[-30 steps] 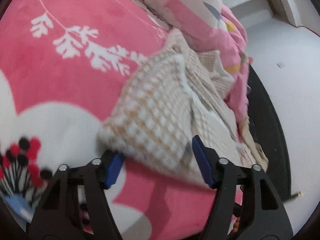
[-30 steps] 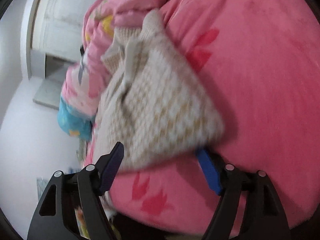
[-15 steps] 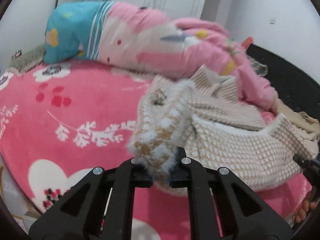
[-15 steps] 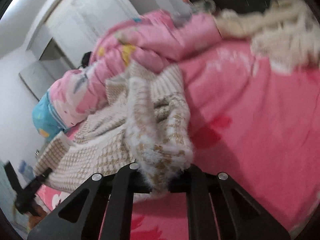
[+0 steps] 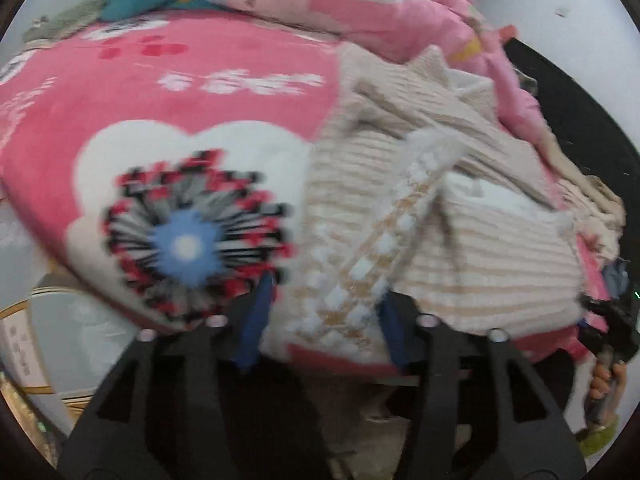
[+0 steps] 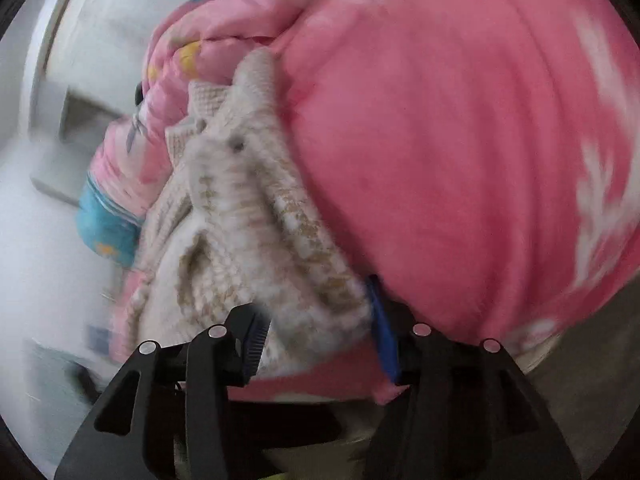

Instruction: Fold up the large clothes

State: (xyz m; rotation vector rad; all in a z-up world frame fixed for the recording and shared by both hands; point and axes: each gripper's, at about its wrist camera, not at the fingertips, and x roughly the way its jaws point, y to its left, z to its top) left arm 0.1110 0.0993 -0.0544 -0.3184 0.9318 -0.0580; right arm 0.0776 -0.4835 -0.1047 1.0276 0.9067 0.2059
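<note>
The left gripper [image 5: 320, 320] stands wide open, and the near edge of the sweater [image 5: 400, 216] lies between its blue pads [image 5: 256, 320] without being pinched. The right gripper [image 6: 316, 328] is also open, with the other near corner of the sweater [image 6: 248, 216] in its gap. The sweater lies crumpled at the near edge of the pink blanket [image 5: 200, 92], and its far part rests against the quilt [image 5: 360, 4].

I judge the step to be a new grip on the near hem. To do it well, both grippers should go in deep enough to catch only one layer, close together in time, and then pull apart evenly. The pictures are blurred, so I cannot tell the layers apart.
</note>
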